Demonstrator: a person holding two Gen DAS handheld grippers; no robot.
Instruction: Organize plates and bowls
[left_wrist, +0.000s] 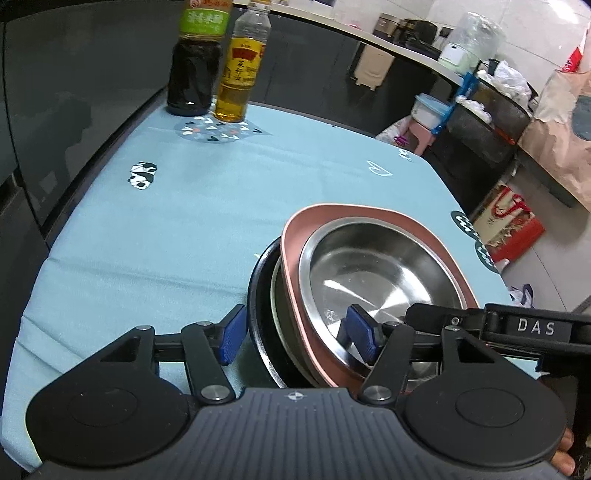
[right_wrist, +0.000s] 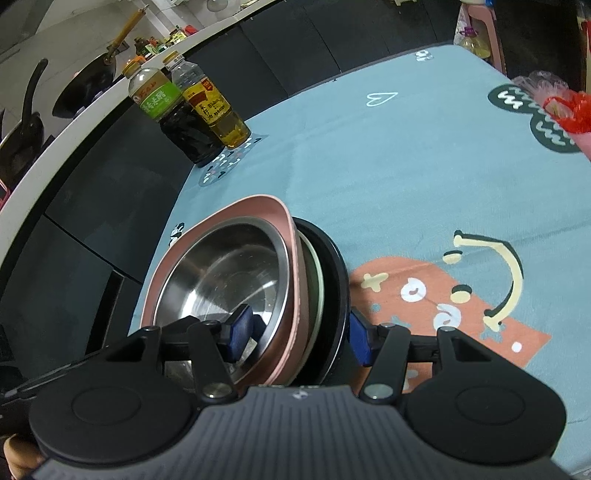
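Leftmost on the blue patterned tablecloth (left_wrist: 147, 236), at its far edge, a dark soy sauce bottle (left_wrist: 194, 70) with a green label stands upright, touching a cooking oil bottle (left_wrist: 242, 74) with a yellow label just to its right. Nearer, toward the right of the cloth, sits the nested stack: a black plate (left_wrist: 258, 295) at the bottom, a pale rimmed dish (left_wrist: 275, 295) inside it, then a pink bowl (left_wrist: 295, 229), and a stainless steel bowl (left_wrist: 376, 266) on top. Seen from the left wrist camera, the left gripper (left_wrist: 295, 334) straddles the stack's near-left rim, its jaws spread wide: one blue pad sits outside the black plate and the other lies inside the steel bowl, neither clearly pressing. From the right wrist camera, the right gripper (right_wrist: 301, 334) likewise brackets the stack's opposite rim, jaws wide, one pad inside the stainless steel bowl (right_wrist: 221, 277) and one just outside the black plate (right_wrist: 338, 277). Whether the pads touch the dishes cannot be told.
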